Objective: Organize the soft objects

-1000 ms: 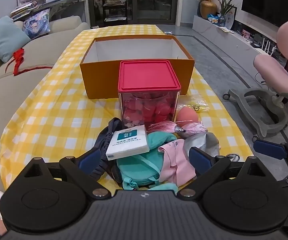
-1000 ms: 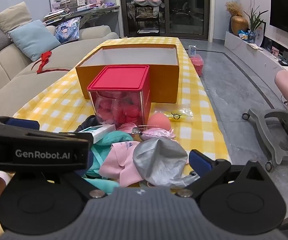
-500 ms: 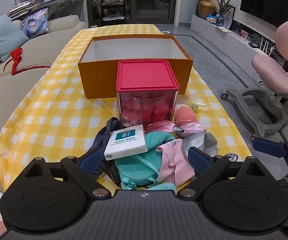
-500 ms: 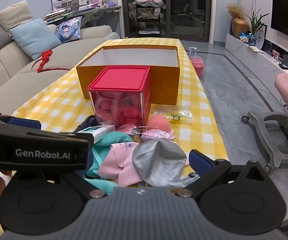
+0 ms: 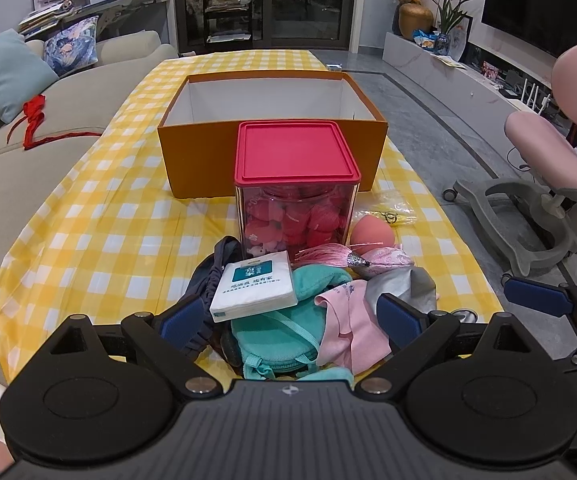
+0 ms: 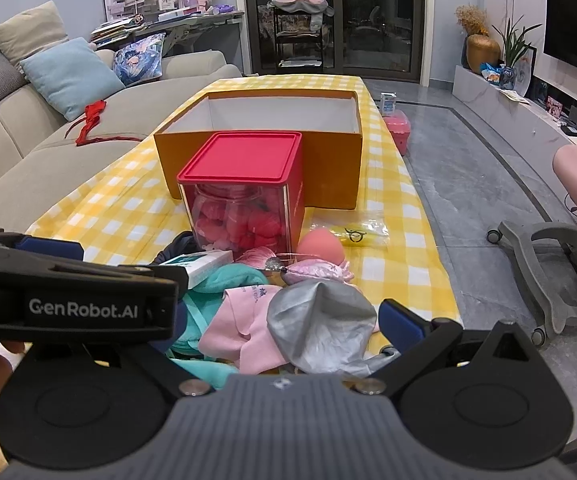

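- Living-room surroundings frame our work: a sofa on the left, a pink chair on the right, and between them a long table [image 5: 88,216] under a yellow checked cloth.
- We see an orange box [image 5: 272,160] standing open farther along the table; what shows of its white inside looks bare, so we judge nothing has been sorted into it yet.
- We see a clear tub with a red lid [image 5: 296,196] just in front of the box, lid on, packed with pink pieces.
- We find the soft things still heaped at the near end: a tissue pack [image 5: 254,286] on top of a teal pouch [image 5: 280,332], a dark cloth [image 5: 208,272] to its left, a pink cloth [image 5: 348,320], a silver cloth [image 6: 320,328], a pink tassel charm [image 5: 352,258] and a peach sponge [image 5: 372,234] beside the tub.
- We hold the left gripper [image 5: 288,322] low over the heap, its fingers spread wide either side of the teal pouch and tissue pack, gripping nothing.
- We hold the right gripper [image 6: 288,320] beside it, also spread wide and gripping nothing, with the silver cloth between its fingers; its left finger is mostly hidden behind the other tool.
- We judge the task barely begun: every loose item is left to move, and the first pick has not yet been made.
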`<action>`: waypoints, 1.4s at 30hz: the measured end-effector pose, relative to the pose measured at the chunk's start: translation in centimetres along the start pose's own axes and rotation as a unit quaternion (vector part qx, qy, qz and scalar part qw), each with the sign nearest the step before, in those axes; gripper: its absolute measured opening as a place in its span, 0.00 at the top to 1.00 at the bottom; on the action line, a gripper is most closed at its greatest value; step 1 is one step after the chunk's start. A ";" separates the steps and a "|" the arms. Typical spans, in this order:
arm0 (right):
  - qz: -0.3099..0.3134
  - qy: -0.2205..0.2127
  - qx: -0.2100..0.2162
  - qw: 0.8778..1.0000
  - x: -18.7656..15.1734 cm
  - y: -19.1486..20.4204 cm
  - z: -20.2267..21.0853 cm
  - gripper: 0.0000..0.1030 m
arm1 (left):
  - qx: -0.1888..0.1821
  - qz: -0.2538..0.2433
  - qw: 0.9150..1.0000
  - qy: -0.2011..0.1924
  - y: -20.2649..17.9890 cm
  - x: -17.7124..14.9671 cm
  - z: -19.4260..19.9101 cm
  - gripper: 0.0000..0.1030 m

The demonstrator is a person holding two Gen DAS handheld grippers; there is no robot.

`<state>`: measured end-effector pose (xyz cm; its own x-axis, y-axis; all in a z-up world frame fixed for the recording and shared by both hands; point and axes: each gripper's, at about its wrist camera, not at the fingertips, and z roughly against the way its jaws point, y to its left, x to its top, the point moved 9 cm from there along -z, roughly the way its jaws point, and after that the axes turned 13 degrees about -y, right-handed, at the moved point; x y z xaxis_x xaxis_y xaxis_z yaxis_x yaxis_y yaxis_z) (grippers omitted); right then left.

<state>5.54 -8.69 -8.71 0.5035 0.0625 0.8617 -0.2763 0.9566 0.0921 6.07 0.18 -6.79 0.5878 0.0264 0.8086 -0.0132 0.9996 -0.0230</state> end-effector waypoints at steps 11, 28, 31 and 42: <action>-0.006 0.006 0.002 1.000 -0.1 -0.1 -0.1 0.03 | 0.000 0.001 1.000 0.004 0.1 -0.1 0.0 0.00; -0.010 0.018 0.005 1.000 -0.5 -0.1 -0.4 0.03 | -0.002 0.007 1.000 0.016 0.2 -0.8 -0.3 0.00; -0.011 0.020 0.006 1.000 -0.5 -0.1 -0.4 0.03 | -0.002 0.007 1.000 0.016 0.2 -0.7 -0.3 0.00; -0.013 0.027 0.008 1.000 -0.6 0.0 -0.5 0.03 | -0.002 0.010 1.000 0.020 0.4 -0.9 -0.3 0.00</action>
<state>5.63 -8.61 -9.48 0.5538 0.0534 0.8309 -0.2757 0.9534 0.1225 5.76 0.60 -7.66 0.6185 0.0459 0.7844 -0.0221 0.9989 -0.0410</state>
